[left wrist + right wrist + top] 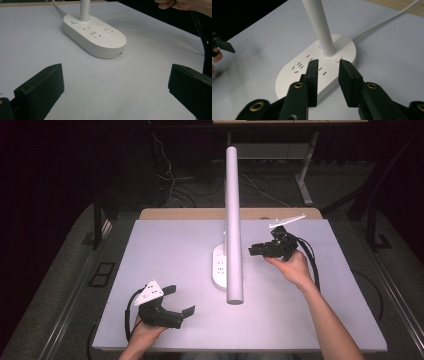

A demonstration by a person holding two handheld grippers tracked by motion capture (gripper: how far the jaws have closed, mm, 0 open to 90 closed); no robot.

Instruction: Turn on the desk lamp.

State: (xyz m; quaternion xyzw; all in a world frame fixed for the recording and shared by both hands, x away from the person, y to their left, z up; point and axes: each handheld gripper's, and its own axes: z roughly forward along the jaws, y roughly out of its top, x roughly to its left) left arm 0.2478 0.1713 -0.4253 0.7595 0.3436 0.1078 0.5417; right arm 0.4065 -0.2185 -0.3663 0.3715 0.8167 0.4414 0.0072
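1. Nearest the table's front edge: left gripper (176, 300), resting low on the grey table (165, 245), jaws spread wide with nothing between them. Well apart from the lamp base.

2. Seen from the left gripper view: bare table surface between the two black jaws, lamp base (95, 35) farther ahead, a small lit button (74, 21) glowing near the foot of the stem.

3. Mid-table: white lamp base (220, 267), oval, flat on the table, socket slots on its top. Upright white stem rising from its far end, carrying the long lamp head (233, 220) that runs front to back over the middle of the table.

4. Just right of the stem: right gripper (256, 251), held above the table, pointing left toward the lamp. Jaws parted only partway, gripping nothing; in the right gripper view (327, 66) tips hover over the base top beside a round white button (337, 59), apart from it as far as can be told.

5. Likely step in hand: working the lamp's buttons on the base, right gripper placed for it or just clear of one. Whether the lamp head is lit, impossible to tell.

6. Next move, if another press is meant: one jaw tip lowered straight onto the button, lightly, clear of the stem.

7. Farthest: white cable (384, 21) leading off the base toward the table's far wooden edge.
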